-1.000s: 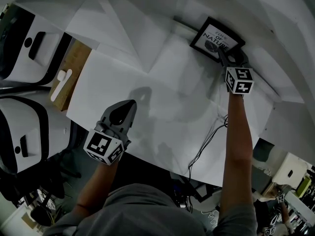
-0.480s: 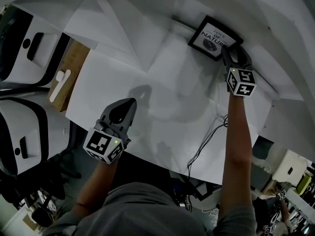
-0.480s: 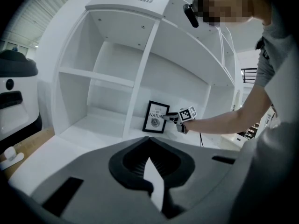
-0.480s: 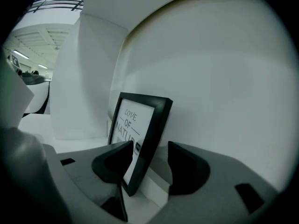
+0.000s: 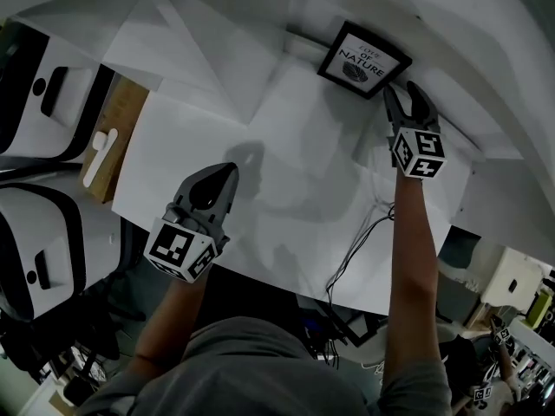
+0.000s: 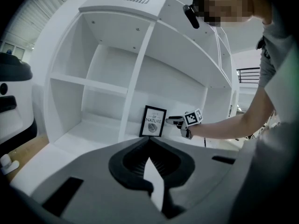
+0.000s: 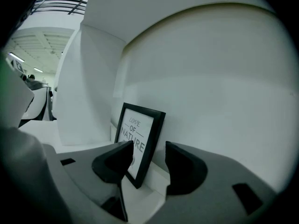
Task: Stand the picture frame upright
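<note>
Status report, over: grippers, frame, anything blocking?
Left gripper shut, empty. Right gripper open, by the frame, not gripping it. Frame upright on the shelf. Nothing in the way.

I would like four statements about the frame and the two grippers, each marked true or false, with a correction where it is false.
1. The frame stands upright. True.
2. The right gripper clamps the frame. False: its jaws are apart and press on nothing.
3. The left gripper is shut and empty. True.
4. The left gripper touches the frame. False: it is far from the frame; only the right gripper is near it.
</note>
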Tool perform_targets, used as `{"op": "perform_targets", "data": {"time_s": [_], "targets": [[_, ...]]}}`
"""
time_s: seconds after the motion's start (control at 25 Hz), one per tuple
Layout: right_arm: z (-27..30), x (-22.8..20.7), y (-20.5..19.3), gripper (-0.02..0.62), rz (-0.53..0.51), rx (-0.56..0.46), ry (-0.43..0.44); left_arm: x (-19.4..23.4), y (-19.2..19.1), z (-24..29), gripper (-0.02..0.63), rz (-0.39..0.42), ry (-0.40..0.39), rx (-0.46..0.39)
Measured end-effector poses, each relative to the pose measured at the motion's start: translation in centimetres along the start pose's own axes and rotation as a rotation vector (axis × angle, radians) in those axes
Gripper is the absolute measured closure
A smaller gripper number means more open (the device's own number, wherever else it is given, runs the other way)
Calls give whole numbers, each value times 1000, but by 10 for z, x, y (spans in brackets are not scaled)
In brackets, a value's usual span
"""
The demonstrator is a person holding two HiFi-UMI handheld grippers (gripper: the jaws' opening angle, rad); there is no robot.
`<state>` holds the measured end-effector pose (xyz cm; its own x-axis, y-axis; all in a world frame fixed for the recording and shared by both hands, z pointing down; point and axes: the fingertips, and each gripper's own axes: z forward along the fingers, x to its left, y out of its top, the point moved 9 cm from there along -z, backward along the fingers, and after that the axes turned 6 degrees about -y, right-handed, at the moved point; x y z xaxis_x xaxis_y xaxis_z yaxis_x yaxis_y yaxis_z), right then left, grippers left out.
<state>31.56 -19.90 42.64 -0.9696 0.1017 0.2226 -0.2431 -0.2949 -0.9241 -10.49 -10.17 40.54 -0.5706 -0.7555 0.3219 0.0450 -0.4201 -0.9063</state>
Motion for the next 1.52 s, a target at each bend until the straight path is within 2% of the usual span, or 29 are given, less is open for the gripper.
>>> {"op": "perform_targets", "data": {"time_s": [0.16,0.4,0.52,0.72,1.52], "targets": [[-8,9,4,372,12,6,21,-5,5,4,598,11,-19,-10],[-27,20,7,518,44,2,2,-10,12,4,598,20,-36,-29],[-37,25,10,555,49,-4,4,-11,17,3,598,28,-46,-40],[-61,29,22,563,92,-37,2,-10,25,-1,598,39,-51,-62],[-203,50,75,568,154,-123,-24,-20,61,-17,598,126,-102,-117]]}}
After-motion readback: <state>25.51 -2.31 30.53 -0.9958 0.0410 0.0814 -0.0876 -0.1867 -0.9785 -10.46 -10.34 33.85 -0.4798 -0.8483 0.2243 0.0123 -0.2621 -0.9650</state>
